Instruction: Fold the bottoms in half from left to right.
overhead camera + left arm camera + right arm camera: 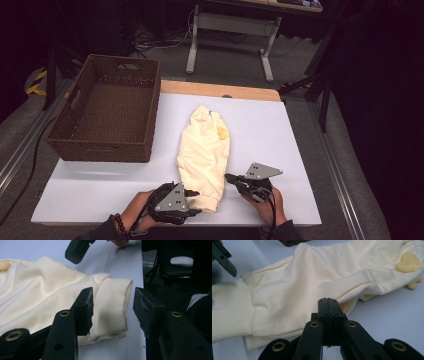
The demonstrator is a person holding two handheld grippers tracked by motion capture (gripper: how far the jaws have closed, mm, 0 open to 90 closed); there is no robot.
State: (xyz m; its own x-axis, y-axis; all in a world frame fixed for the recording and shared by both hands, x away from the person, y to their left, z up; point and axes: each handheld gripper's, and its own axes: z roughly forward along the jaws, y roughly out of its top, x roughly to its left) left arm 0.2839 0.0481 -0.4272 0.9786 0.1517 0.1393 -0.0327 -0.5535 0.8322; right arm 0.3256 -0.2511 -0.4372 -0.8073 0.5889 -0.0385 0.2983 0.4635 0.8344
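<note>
Lying at the centre of the high view on the white counter (280, 150): one cream garment (205, 155), folded lengthwise, its long axis running from upper centre to lower centre of the frame, ribbed hem toward the bottom edge.

- Yellow patch (221, 133): one, on the garment's upper right part.
- Ribbed cuff (112, 310): one, centre of the left gripper view, resting on the counter.
- Left hand-held gripper (192, 202): one, lower centre-left of the high view, at the garment's ribbed end. Jaws apart with the cuff between them; the left-hand jaw is against the cuff, the right-hand jaw stands clear of it.
- Right hand-held gripper (229, 177): one, lower centre-right of the high view, just beside the garment's right edge. Jaws pressed together; whether any cloth is pinched cannot be told.
- Woven basket (145, 107): one, brown, rectangular, upper left of the high view, on the counter's left part, well apart from the garment. Contents: nothing seen inside.
</note>
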